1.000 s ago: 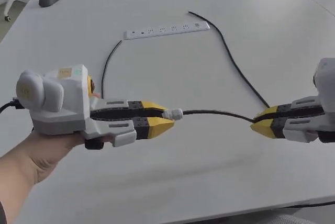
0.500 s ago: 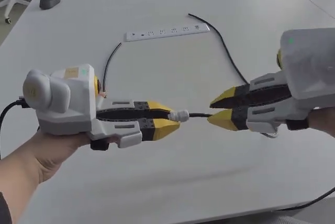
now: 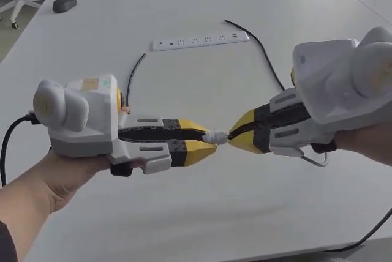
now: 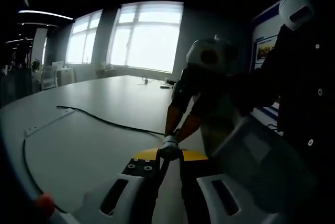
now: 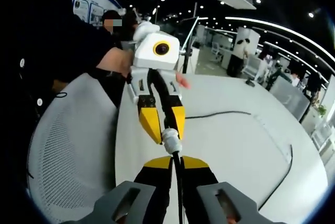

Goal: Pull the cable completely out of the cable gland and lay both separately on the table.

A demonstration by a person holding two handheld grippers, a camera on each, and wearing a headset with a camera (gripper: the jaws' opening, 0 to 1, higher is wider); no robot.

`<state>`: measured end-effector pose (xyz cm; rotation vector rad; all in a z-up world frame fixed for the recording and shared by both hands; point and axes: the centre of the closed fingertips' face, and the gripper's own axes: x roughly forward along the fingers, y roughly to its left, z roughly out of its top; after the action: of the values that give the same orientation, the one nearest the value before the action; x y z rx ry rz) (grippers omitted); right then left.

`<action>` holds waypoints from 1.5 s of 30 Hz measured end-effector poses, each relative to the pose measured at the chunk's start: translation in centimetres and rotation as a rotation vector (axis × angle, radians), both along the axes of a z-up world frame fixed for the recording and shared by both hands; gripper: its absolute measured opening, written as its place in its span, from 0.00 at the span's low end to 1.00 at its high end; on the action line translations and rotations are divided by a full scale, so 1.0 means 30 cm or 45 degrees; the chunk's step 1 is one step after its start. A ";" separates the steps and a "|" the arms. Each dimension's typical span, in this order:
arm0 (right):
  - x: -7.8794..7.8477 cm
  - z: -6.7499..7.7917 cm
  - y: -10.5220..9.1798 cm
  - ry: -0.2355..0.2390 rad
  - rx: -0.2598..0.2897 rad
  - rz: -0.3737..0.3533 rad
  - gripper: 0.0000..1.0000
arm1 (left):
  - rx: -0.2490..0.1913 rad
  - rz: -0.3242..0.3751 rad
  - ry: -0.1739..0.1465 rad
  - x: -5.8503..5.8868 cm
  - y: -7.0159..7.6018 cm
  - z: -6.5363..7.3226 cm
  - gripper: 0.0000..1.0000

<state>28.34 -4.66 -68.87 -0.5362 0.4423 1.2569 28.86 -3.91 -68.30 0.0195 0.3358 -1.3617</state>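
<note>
A small white cable gland (image 3: 215, 138) sits on a thin black cable (image 3: 269, 66) that trails back over the white table (image 3: 184, 213). My left gripper (image 3: 210, 139) is shut on the gland, held above the table. My right gripper (image 3: 234, 134) meets it tip to tip and is shut on the cable just behind the gland. In the right gripper view the cable (image 5: 178, 182) runs between my own jaws to the gland (image 5: 171, 140), with the left gripper (image 5: 161, 116) beyond. In the left gripper view the gland (image 4: 168, 144) sits at my jaw tips.
A white power strip (image 3: 201, 40) lies at the back of the table, and a dark mouse (image 3: 64, 5) rests at the far left corner. A grey mesh chair (image 5: 63, 145) stands beside the table. A second black cable end (image 3: 131, 72) curves behind the left gripper.
My right gripper has slid left along the cable, from well apart to right against the gland, opening midway and closing again. The left gripper has held the gland almost still.
</note>
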 end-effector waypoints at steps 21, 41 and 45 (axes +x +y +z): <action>0.046 -0.030 -0.162 0.011 -0.004 -0.233 0.00 | 0.001 0.038 -0.009 0.023 0.027 -0.007 0.15; 0.052 -0.142 -0.419 0.107 -0.018 -0.528 0.00 | 0.022 0.065 0.008 0.030 0.050 -0.030 0.15; 0.048 -0.174 -0.442 0.135 -0.032 -0.556 0.00 | 0.021 0.065 0.015 0.027 0.046 -0.030 0.15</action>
<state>29.78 -17.92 -74.09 -0.3689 0.6277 0.8622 29.68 -2.53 -69.22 0.0167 0.3553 -1.3092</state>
